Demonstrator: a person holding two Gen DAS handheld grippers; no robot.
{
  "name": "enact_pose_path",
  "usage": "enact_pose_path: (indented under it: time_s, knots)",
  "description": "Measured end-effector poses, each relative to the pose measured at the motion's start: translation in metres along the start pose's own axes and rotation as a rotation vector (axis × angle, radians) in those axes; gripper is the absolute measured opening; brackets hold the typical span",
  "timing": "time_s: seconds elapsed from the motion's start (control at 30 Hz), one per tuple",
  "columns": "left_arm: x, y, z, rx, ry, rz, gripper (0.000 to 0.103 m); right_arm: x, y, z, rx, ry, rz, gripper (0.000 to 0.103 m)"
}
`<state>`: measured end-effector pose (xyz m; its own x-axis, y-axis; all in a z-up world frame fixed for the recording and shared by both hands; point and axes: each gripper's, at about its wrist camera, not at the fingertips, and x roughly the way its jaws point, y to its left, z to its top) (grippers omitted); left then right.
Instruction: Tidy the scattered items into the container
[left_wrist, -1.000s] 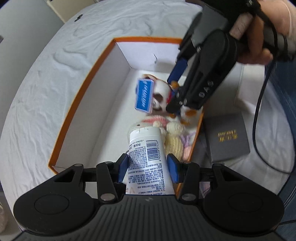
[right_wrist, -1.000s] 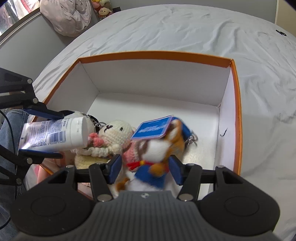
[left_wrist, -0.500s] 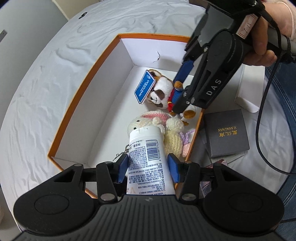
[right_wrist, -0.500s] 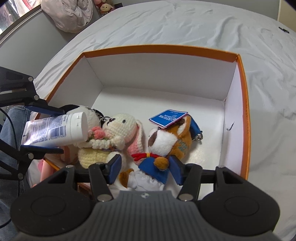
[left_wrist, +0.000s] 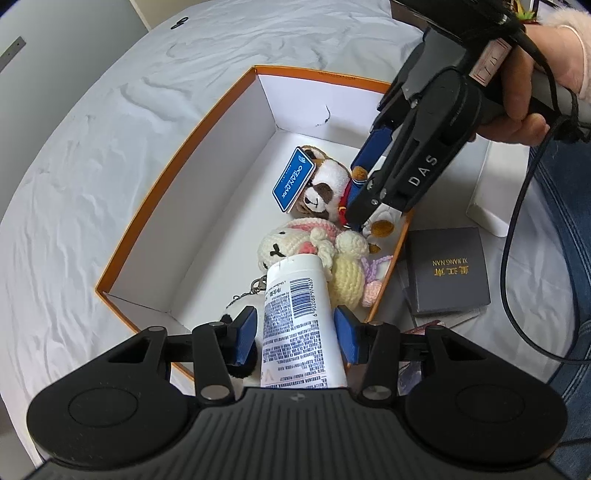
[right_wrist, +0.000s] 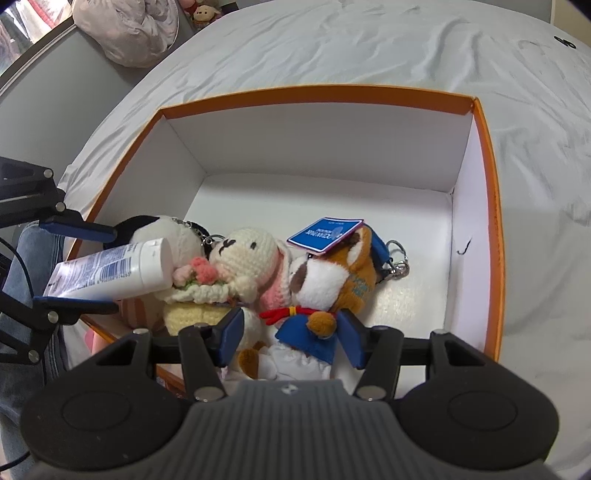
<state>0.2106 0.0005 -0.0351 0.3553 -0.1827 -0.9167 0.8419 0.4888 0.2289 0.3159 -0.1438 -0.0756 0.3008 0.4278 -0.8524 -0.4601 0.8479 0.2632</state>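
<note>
Left tool (left_wrist: 295, 334) grips a tube (left_wrist: 295, 317) over the box (left_wrist: 177, 158); right tool (right_wrist: 291, 338) stands released astride the dog (right_wrist: 325, 277), bunny (right_wrist: 236, 273) crowding between.

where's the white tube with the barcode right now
The white tube sits between the left gripper jaws, over the near end of the orange box, its cap against the crocheted bunny.

Plush dog (right_wrist: 325, 280) and crocheted bunny (right_wrist: 243, 258) inside orange box (right_wrist: 332, 94).

A rumpled white bedsheet (right_wrist: 369, 48) covers the bed; far left lies a pinkish bundle (right_wrist: 125, 29) (perhaps bedding).
</note>
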Motion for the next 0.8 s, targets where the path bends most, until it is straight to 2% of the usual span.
enact_pose_path:
  time_s: [0.07, 0.2, 0.27, 0.33, 0.4, 0.53, 0.63, 0.8]
  knots:
    - [-0.002, -0.002, -0.002, 0.007, 0.017, -0.007, 0.050, 0.001, -0.003, 0.001, 0.011, 0.005, 0.005, 0.059]
    - [-0.004, -0.003, -0.008, 0.006, 0.025, -0.005, 0.049, 0.007, -0.013, 0.004, 0.061, 0.024, 0.024, 0.058]
    - [-0.005, -0.002, -0.009, 0.006, 0.023, -0.008, 0.049, 0.011, -0.016, 0.004, 0.075, 0.032, 0.015, 0.052]
    - [-0.005, 0.000, -0.010, 0.011, 0.026, -0.015, 0.049, 0.014, -0.016, 0.003, 0.078, 0.038, 0.011, 0.041]
    - [-0.009, -0.001, -0.009, 0.027, 0.021, -0.023, 0.045, 0.015, -0.016, 0.001, 0.072, 0.048, 0.019, 0.038]
    - [-0.011, 0.002, -0.007, 0.031, 0.026, -0.034, 0.044, 0.011, -0.008, -0.002, 0.034, 0.057, 0.061, 0.031]
    - [-0.010, 0.001, -0.007, 0.048, 0.044, -0.008, 0.045, 0.010, -0.001, -0.003, -0.012, 0.065, 0.068, 0.031]
    - [-0.016, -0.002, -0.013, 0.010, 0.033, 0.014, 0.045, 0.005, -0.001, -0.003, -0.012, 0.065, 0.044, 0.033]
